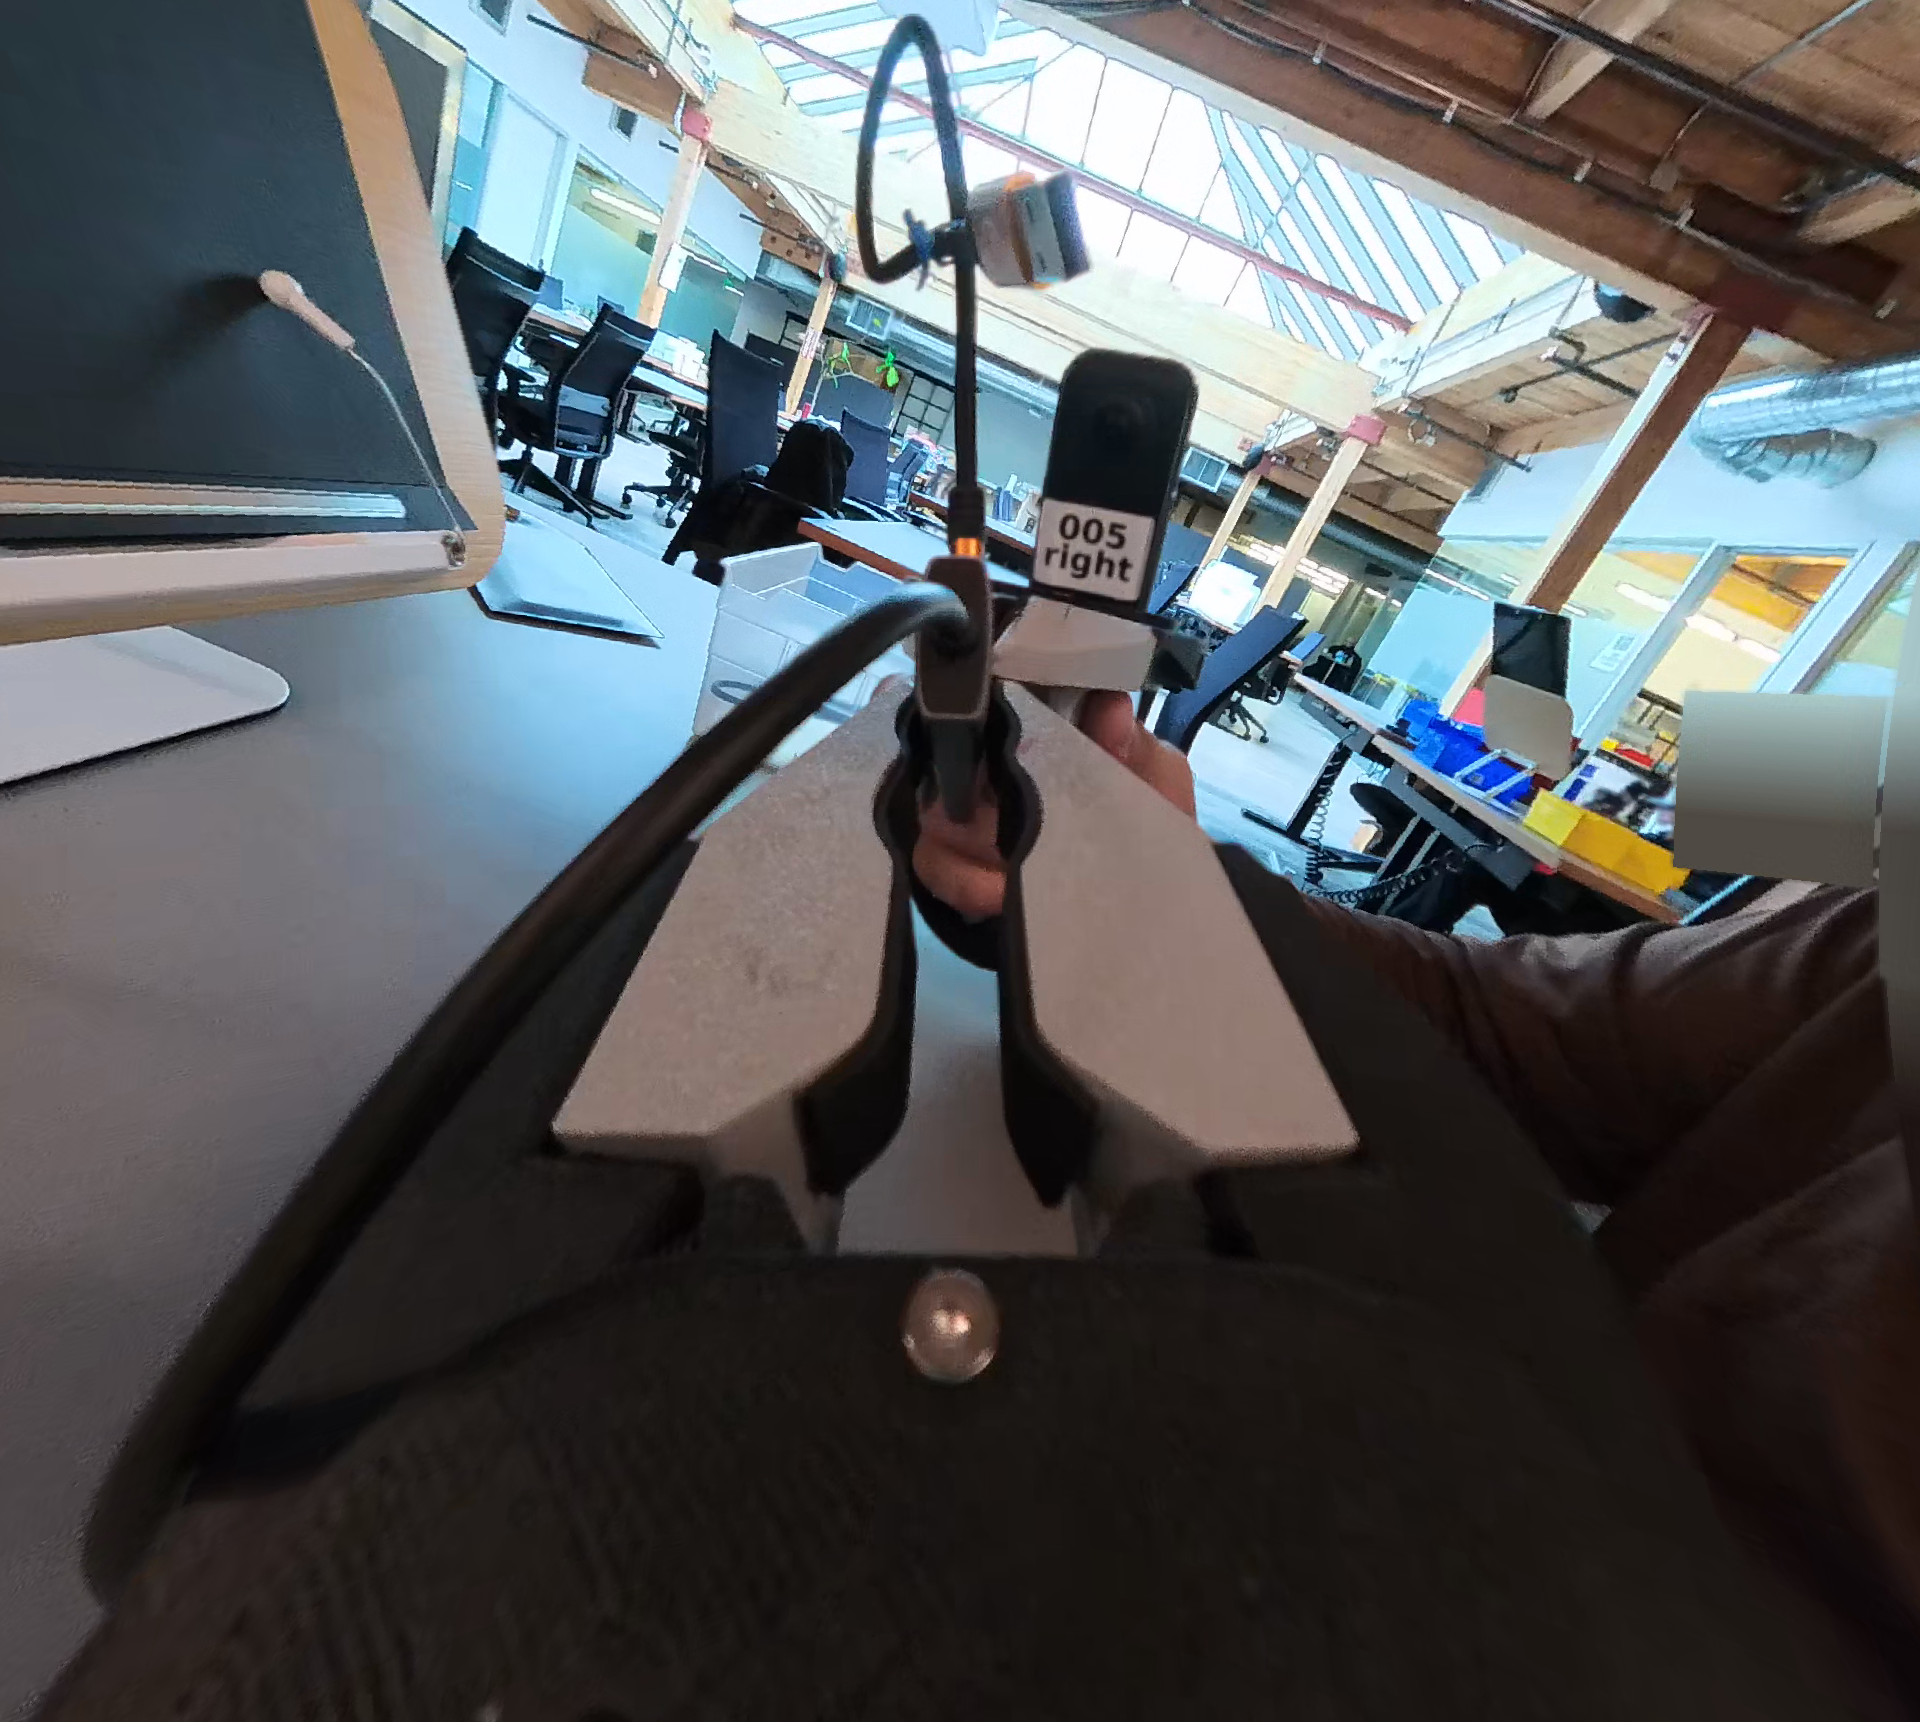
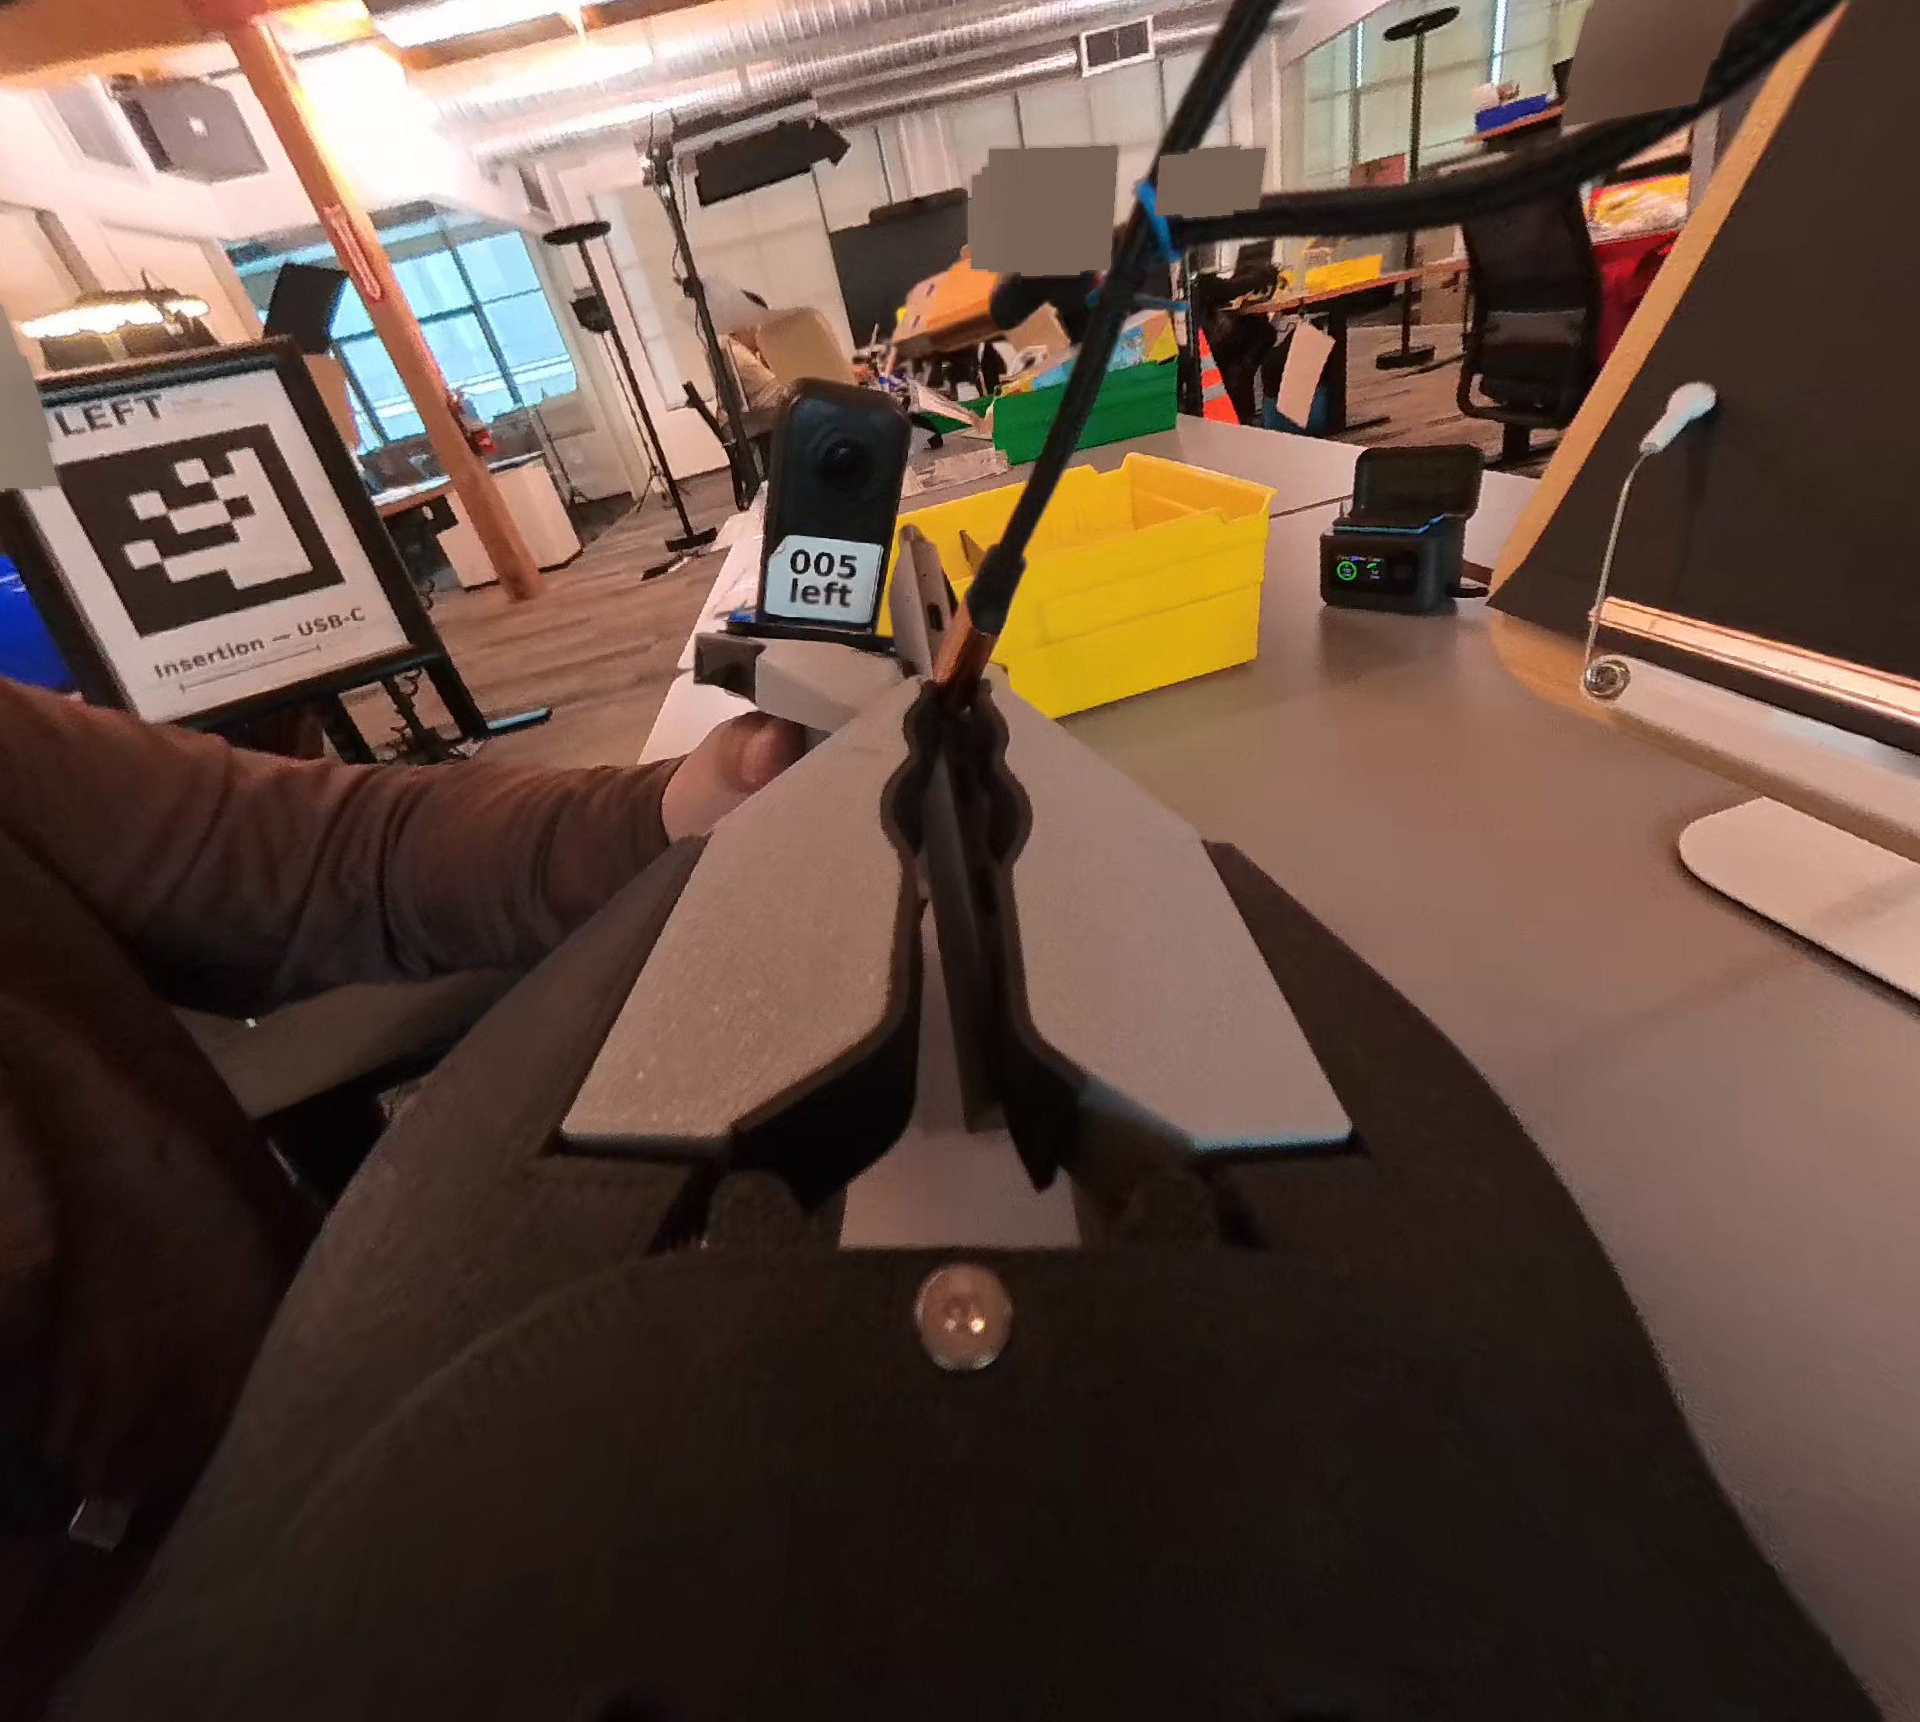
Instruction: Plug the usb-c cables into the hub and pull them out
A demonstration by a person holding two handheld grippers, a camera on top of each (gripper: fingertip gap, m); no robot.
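Note:
My left gripper (image 1: pixel 956 799) is shut on the lower end of a slim dark grey hub (image 1: pixel 954 675), held up above the table. The hub's thick black lead (image 1: pixel 623 851) curves off to the lower left. A thin black USB-C cable (image 1: pixel 971 384) with an orange-ringed plug (image 1: pixel 966 542) stands at the hub's top end and loops up to a loose grey and orange connector (image 1: pixel 1023 228). My right gripper (image 2: pixel 951 716) faces the left one and is shut on that plug (image 2: pixel 961 644) just below its ring. The cable (image 2: pixel 1081 353) runs up and to the right.
A monitor (image 1: pixel 208 218) on a white foot (image 1: pixel 104 706) stands on the grey table (image 1: pixel 312 893), at the right in the right wrist view (image 2: pixel 1766 425). A yellow bin (image 2: pixel 1122 560) and a black case (image 2: pixel 1397 540) sit behind. A sign on an easel (image 2: pixel 208 529) stands left. Less than 4 cm separates the two grippers' tips.

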